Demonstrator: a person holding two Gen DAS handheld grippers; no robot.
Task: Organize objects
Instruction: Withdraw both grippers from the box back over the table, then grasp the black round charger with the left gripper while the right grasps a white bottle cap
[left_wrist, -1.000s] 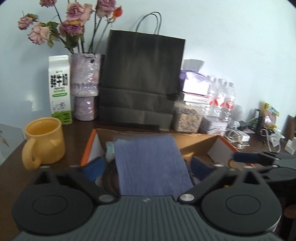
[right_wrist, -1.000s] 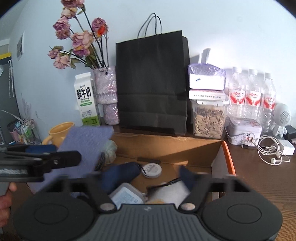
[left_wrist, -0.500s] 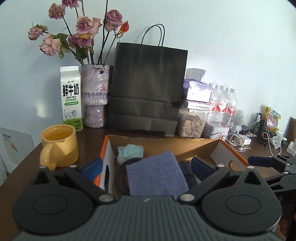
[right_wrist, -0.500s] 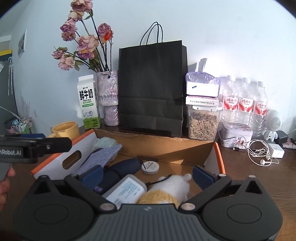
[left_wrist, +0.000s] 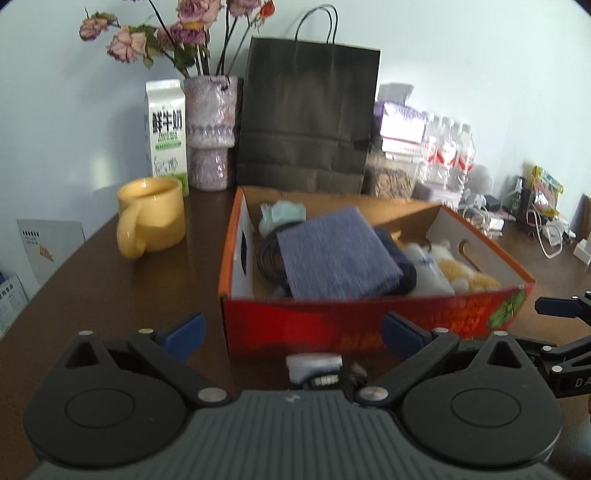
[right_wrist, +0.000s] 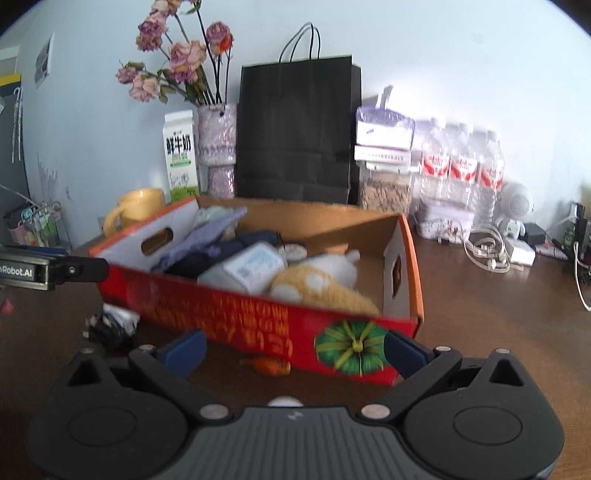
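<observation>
A red and orange cardboard box (left_wrist: 369, 321) stands on the brown table, also in the right wrist view (right_wrist: 258, 325). In it lie a folded blue cloth (left_wrist: 336, 254), a black coiled cable (left_wrist: 266, 258), a white bottle (right_wrist: 243, 269) and a yellow-white plush toy (right_wrist: 317, 280). My left gripper (left_wrist: 291, 332) is open and empty, in front of the box's near wall. My right gripper (right_wrist: 295, 347) is open and empty, also in front of the box. A small black and white object (left_wrist: 314, 365) lies on the table by the left gripper. A small orange piece (right_wrist: 269, 365) lies before the box.
A yellow mug (left_wrist: 151, 214) stands left of the box. Behind are a milk carton (left_wrist: 166, 129), a vase of dried roses (left_wrist: 210, 133), a black paper bag (left_wrist: 306, 118), a seed jar (right_wrist: 384, 188), water bottles (right_wrist: 461, 166) and cables (right_wrist: 487, 254).
The left gripper let go of the blue cloth, which now lies in the box. Both grippers have pulled back from over the box to the table in front of it.
</observation>
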